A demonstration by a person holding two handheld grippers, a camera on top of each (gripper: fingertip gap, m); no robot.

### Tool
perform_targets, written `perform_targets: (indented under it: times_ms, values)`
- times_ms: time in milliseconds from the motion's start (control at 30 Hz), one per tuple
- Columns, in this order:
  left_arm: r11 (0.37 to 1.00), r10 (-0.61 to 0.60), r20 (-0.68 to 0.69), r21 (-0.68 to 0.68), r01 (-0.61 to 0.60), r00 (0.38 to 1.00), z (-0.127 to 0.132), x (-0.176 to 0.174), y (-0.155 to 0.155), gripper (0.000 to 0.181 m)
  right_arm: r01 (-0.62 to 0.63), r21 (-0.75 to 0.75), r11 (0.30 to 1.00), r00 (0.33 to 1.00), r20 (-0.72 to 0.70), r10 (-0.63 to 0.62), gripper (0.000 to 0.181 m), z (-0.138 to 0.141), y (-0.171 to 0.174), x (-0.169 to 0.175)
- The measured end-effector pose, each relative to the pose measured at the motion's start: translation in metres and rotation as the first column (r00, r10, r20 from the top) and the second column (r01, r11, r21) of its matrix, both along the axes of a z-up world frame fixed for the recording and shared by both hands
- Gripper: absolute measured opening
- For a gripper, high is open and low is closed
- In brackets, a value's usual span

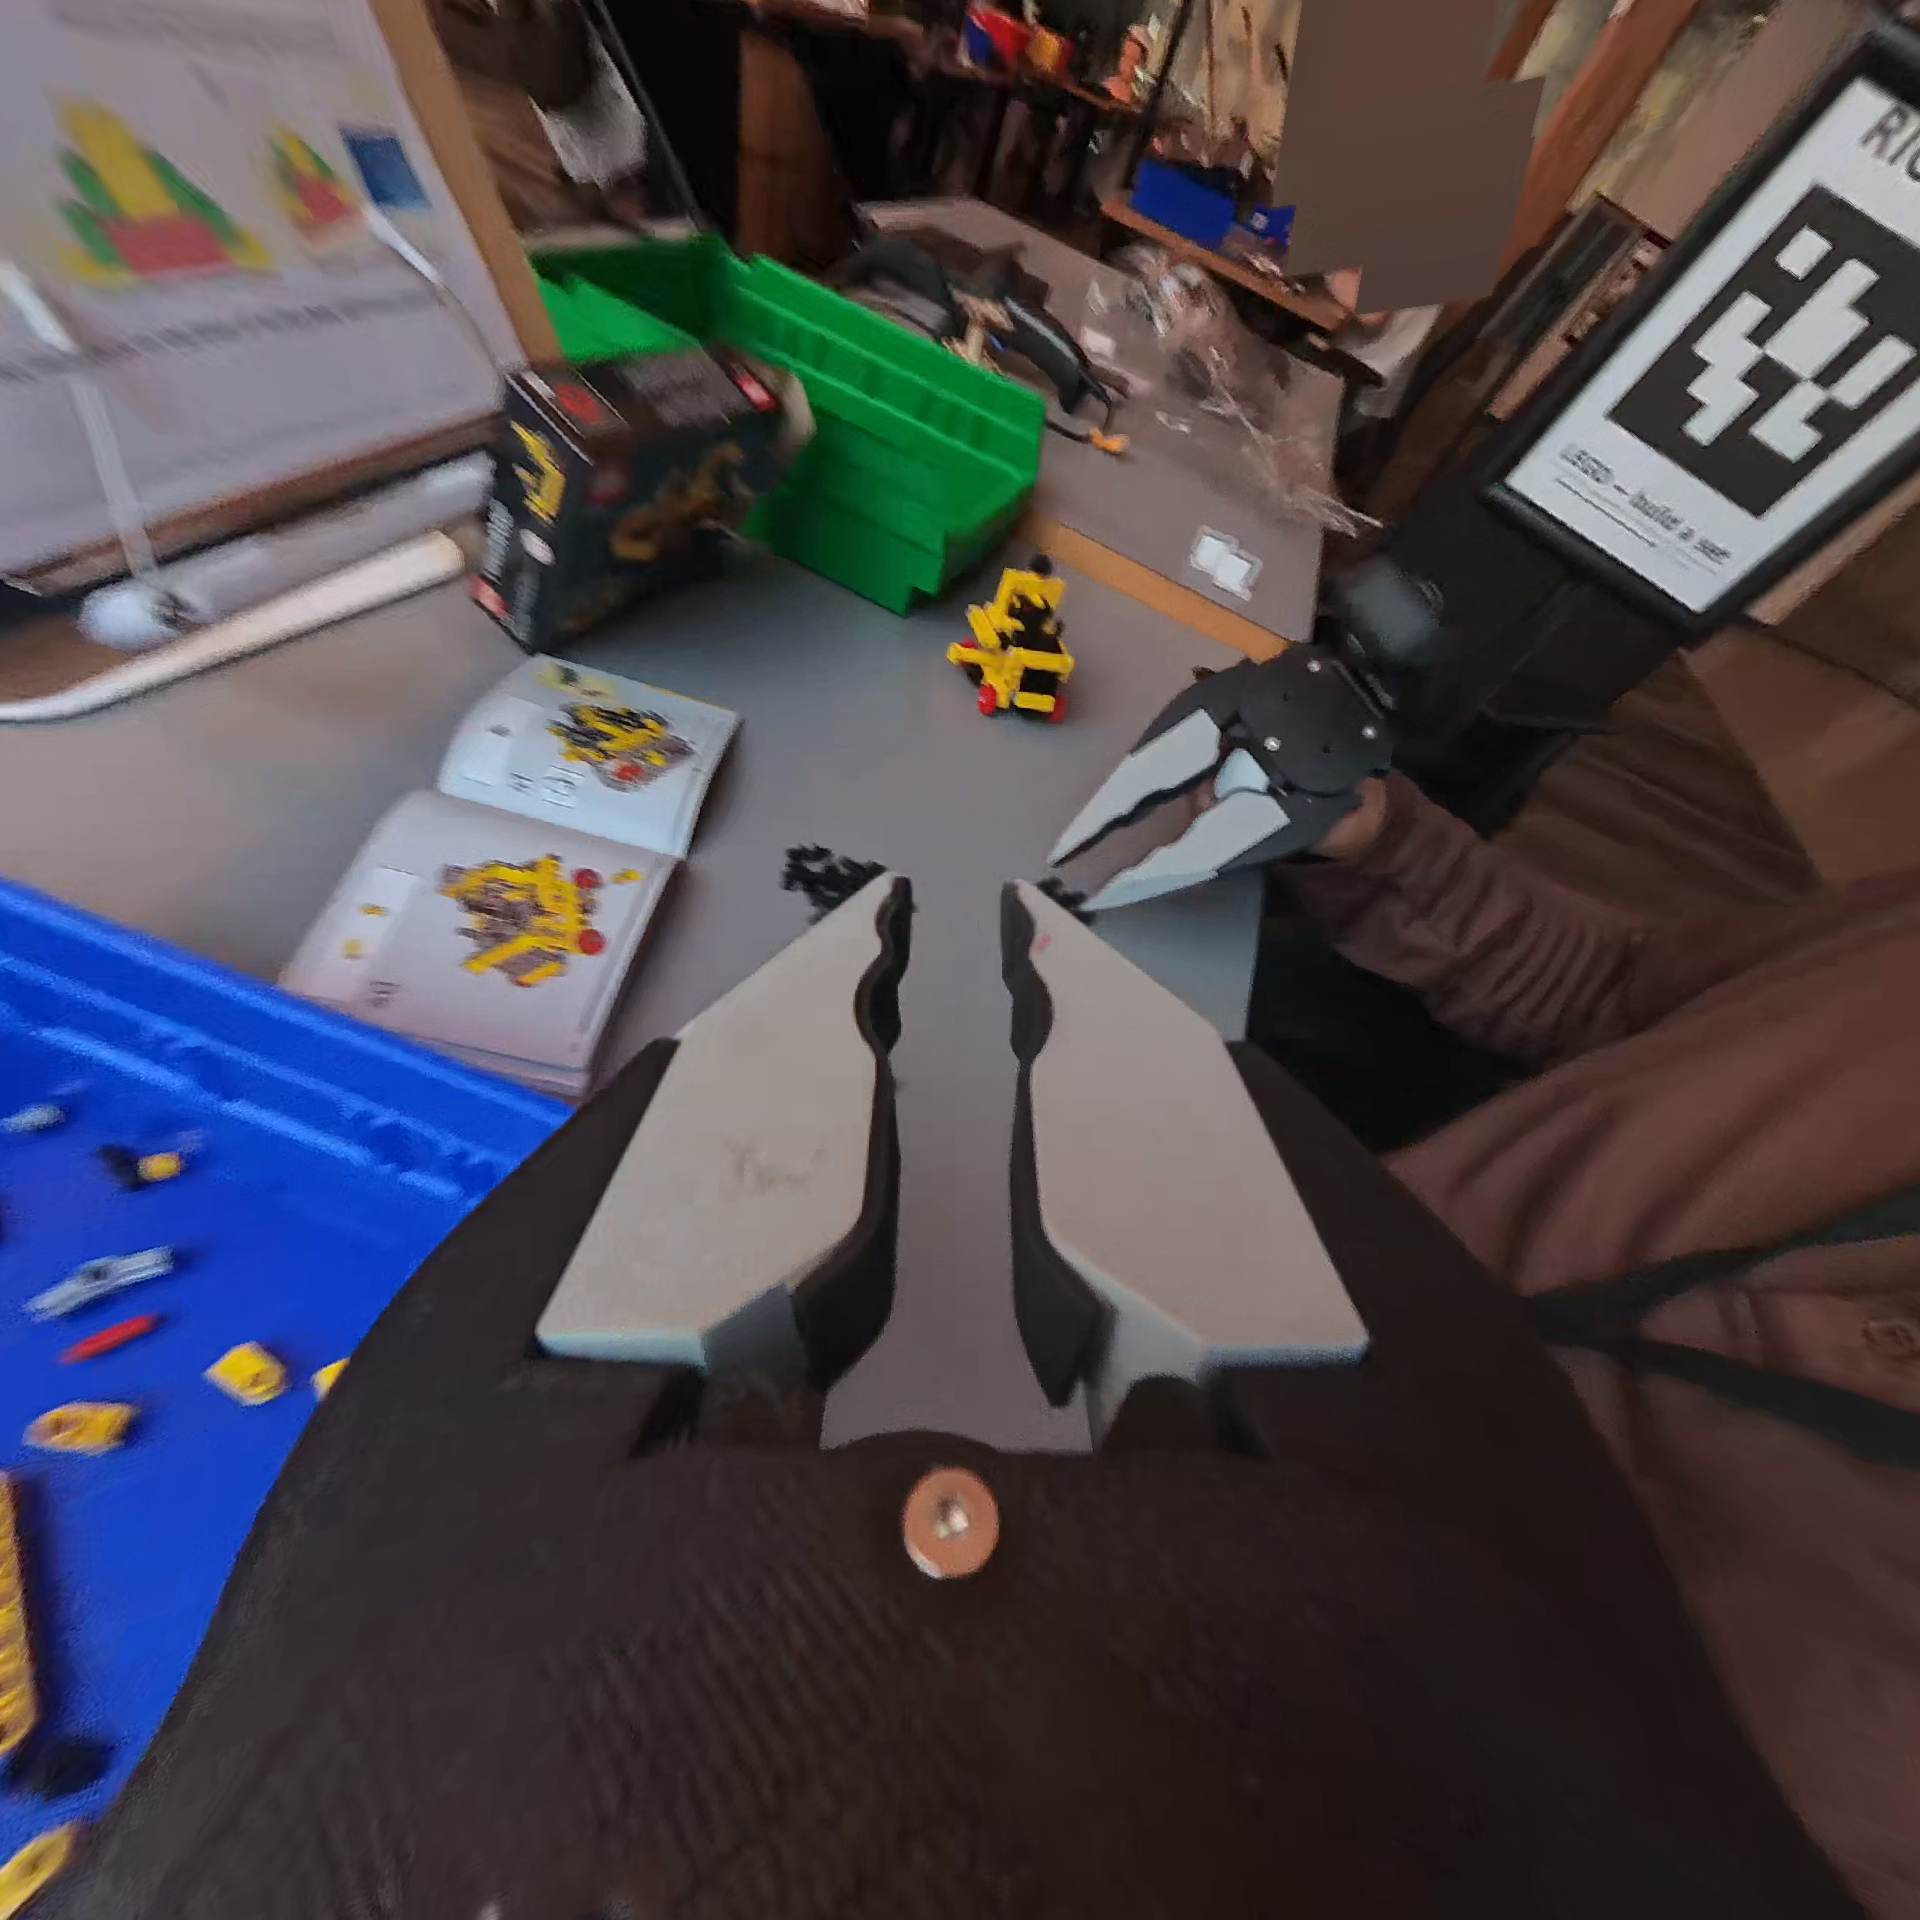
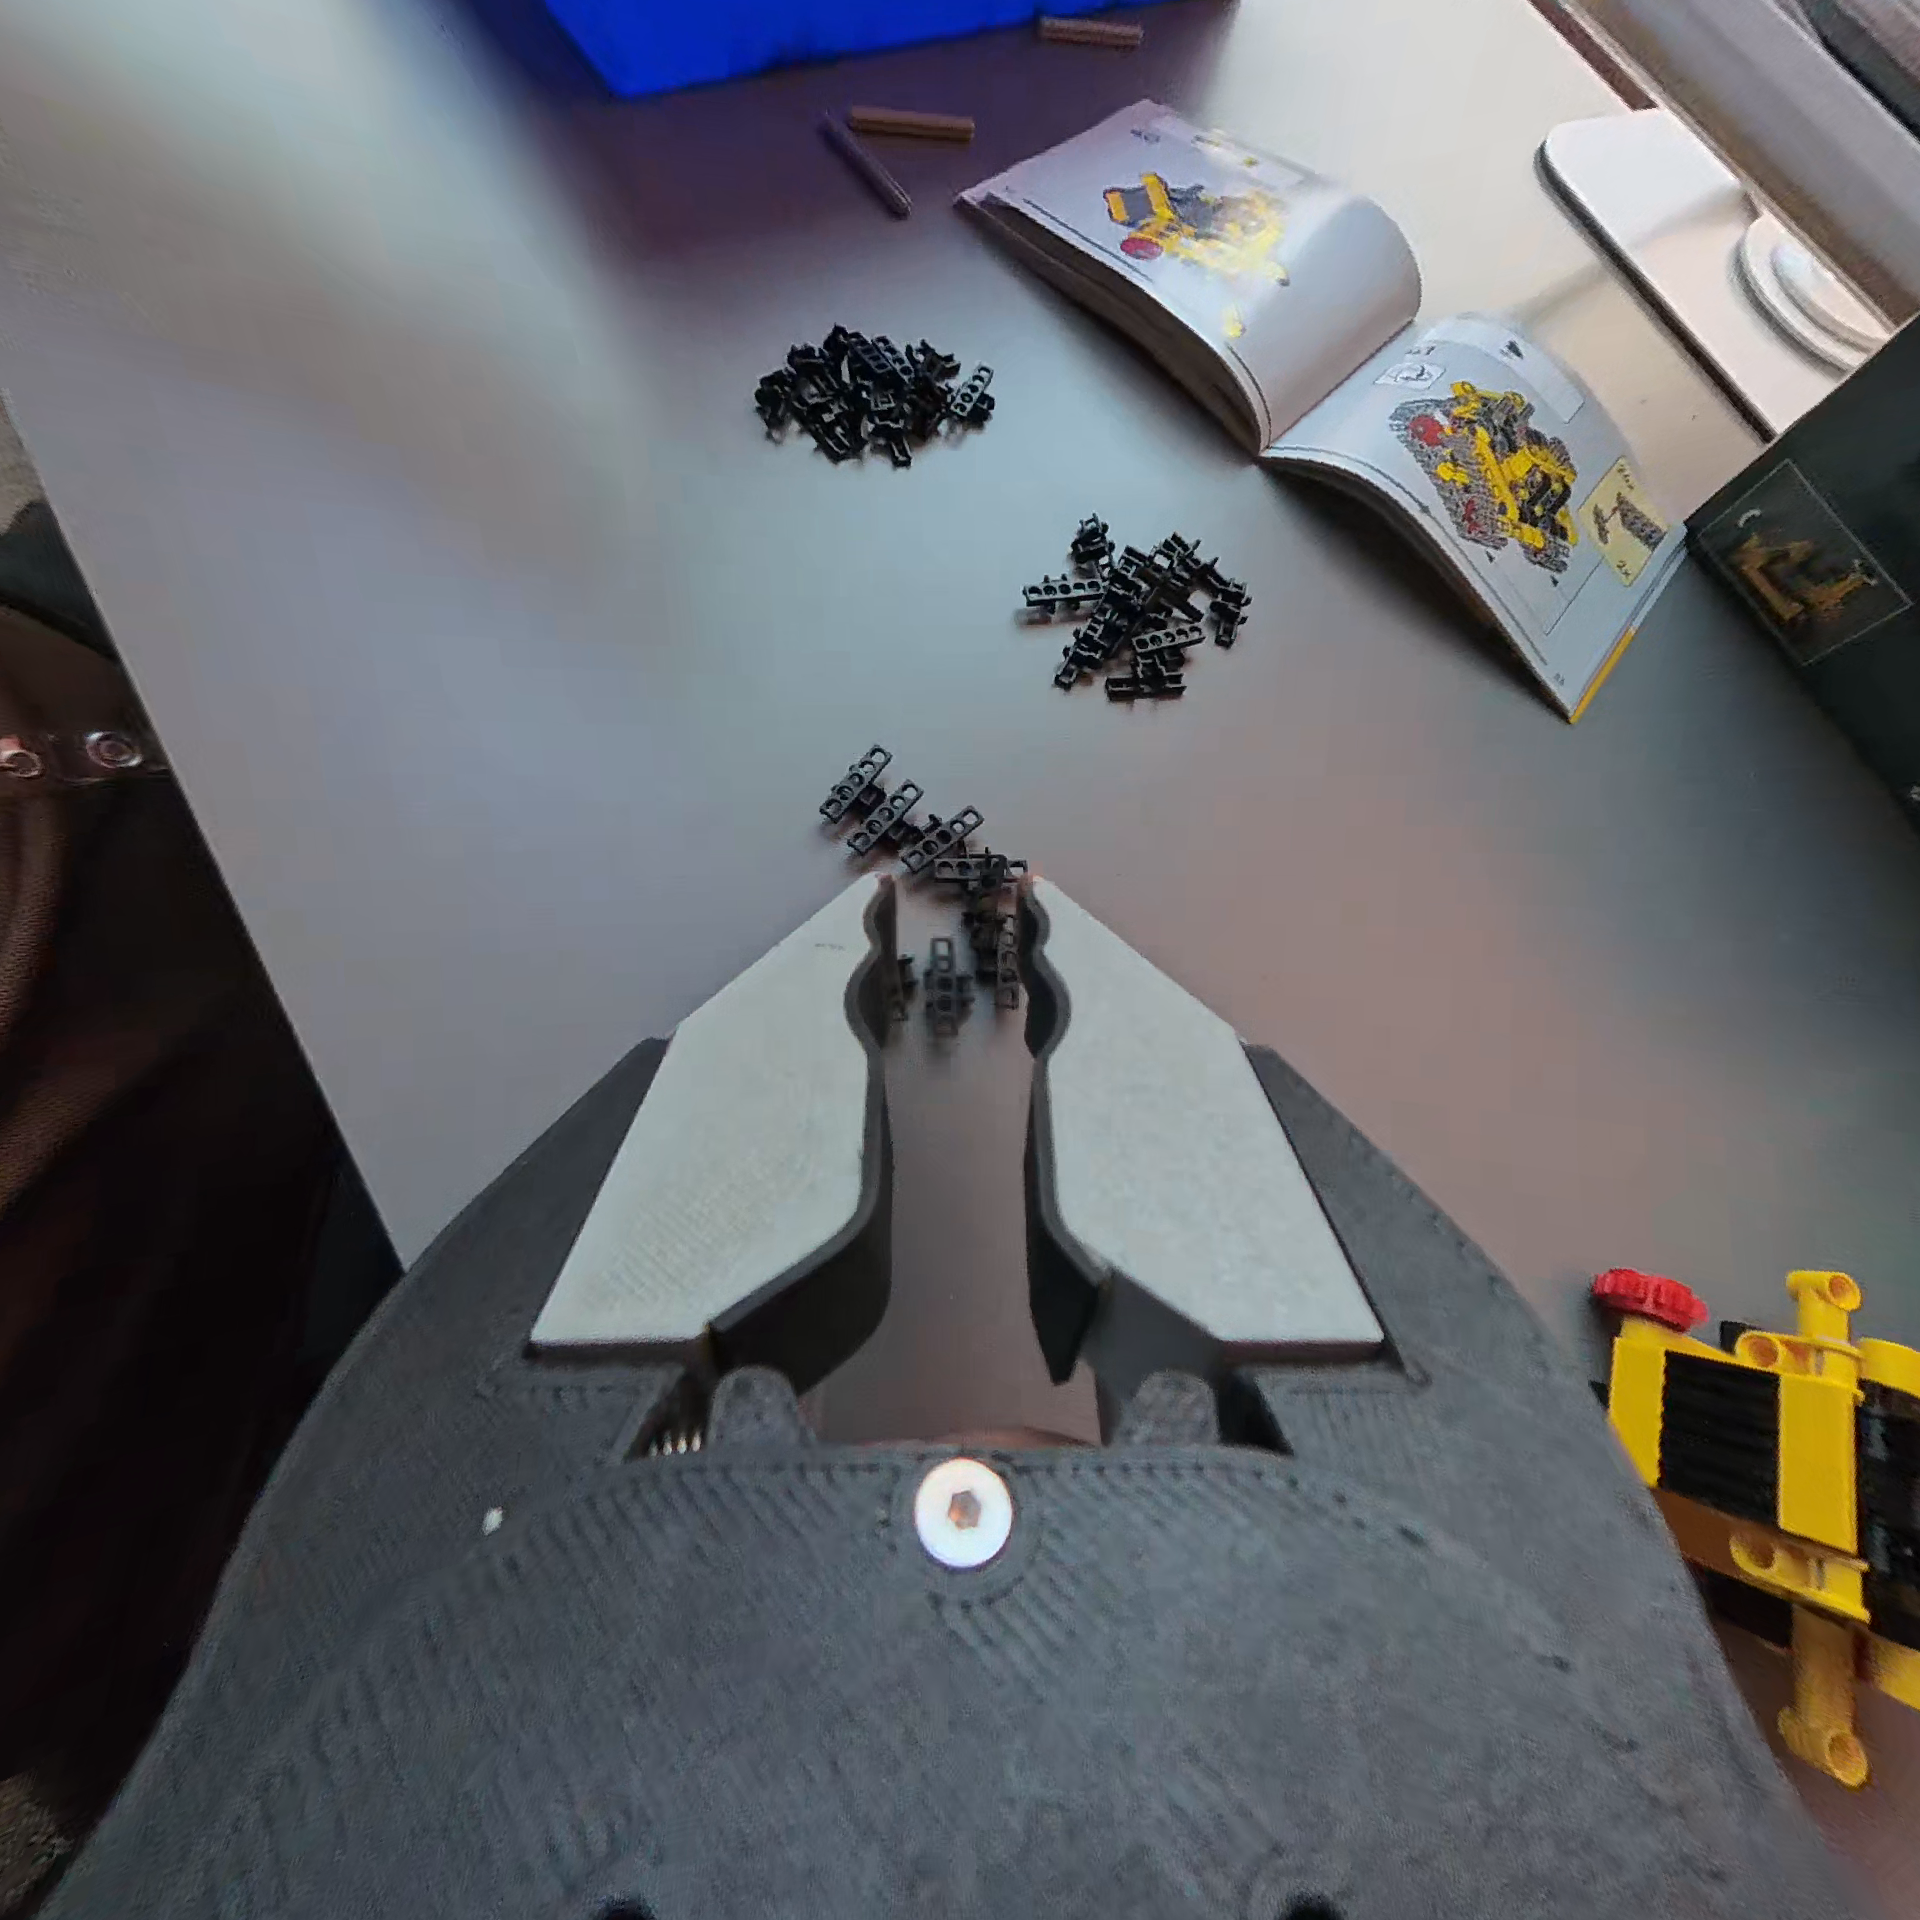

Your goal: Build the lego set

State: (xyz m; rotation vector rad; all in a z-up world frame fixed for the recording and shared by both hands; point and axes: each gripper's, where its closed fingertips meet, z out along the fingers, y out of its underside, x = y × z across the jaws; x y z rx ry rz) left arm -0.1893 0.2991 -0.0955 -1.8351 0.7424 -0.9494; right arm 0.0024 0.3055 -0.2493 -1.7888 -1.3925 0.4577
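A framed sign (image 1: 1725, 343) with a black-and-white marker and a dark set box (image 1: 623, 488) both carry print. The right gripper (image 2: 956, 883) hangs jaws apart, empty, over the nearest heap of black links (image 2: 914, 831) by the worktop's near edge; some links lie between its fingers. The left gripper (image 1: 956, 894) is parted, empty. The yellow model (image 1: 1013, 649) stands mid-worktop.

blue bin (image 1: 260, 1091) parts blurred — yellow model (image 2: 1787, 1455) edge-cropped

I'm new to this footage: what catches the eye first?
The yellow lego vehicle stands on the grey table, before the green bin. Black link pieces lie in three clusters ahead of the open right gripper, beside the open instruction booklet. The blue bin holds loose parts.
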Motion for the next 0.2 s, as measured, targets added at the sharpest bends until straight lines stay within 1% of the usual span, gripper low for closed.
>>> perform_targets:
  times_ms: [33,100,133,200]
  values:
    - [0.998,0.052,0.005,0.046,-0.052,0.999,0.013,-0.018,0.001,0.014,-0.004,0.009,1.000,1.000,-0.006,0.004,0.019,0.001,-0.001,0.001]
    - [0.972,0.205,-0.022,0.120,-0.201,0.978,0.031,-0.063,0.006,0.014,0.021,0.038,0.999,1.000,-0.017,-0.020,0.019,0.004,0.004,0.007]
    - [0.943,0.306,-0.056,0.156,-0.295,0.950,0.035,-0.089,0.009,0.014,0.035,0.045,0.998,0.999,-0.032,-0.034,0.019,0.005,0.006,0.009]
    - [0.862,0.491,-0.141,0.218,-0.457,0.860,0.034,-0.140,0.014,0.015,0.057,0.058,0.997,0.995,-0.086,-0.052,0.018,0.010,0.012,0.012]
